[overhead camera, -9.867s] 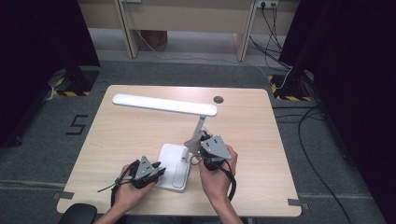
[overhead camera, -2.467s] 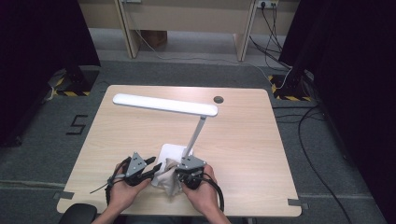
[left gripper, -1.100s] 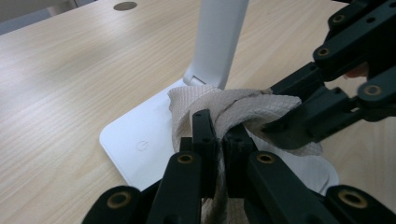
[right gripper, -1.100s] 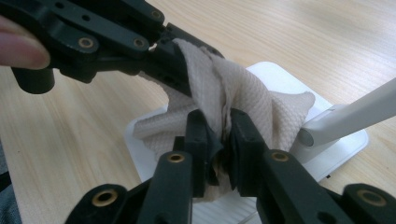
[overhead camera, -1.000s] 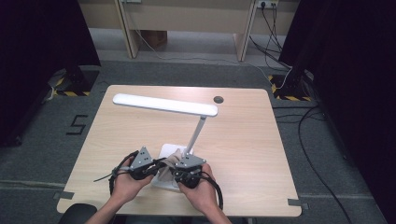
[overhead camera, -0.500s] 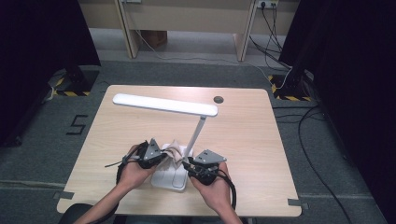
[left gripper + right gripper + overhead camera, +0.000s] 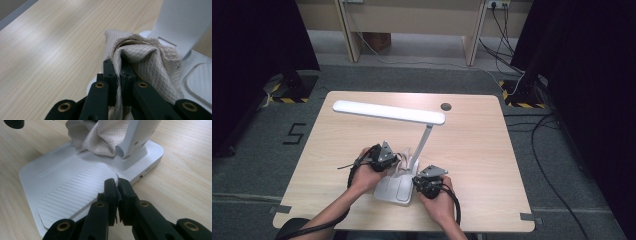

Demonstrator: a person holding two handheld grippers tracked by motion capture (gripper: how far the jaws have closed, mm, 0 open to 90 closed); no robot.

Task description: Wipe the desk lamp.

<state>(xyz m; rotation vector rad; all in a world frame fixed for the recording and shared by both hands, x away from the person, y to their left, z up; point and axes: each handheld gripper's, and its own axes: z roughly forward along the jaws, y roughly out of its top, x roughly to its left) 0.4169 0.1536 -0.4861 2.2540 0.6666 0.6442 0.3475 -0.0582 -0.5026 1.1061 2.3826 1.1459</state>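
On the wooden table (image 7: pixel 337 135), near its front edge, the left gripper (image 7: pixel 119 71) pinches a beige cloth (image 7: pixel 145 60) against the white lamp base (image 7: pixel 62 177); the right gripper (image 7: pixel 117 185), jaws just closing, is empty

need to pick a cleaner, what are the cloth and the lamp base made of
Cloth: looks like a woven beige fabric, matt, with a fine diamond weave, perhaps microfibre. Lamp base: looks like white moulded plastic, smooth satin finish with a ribbed patch.
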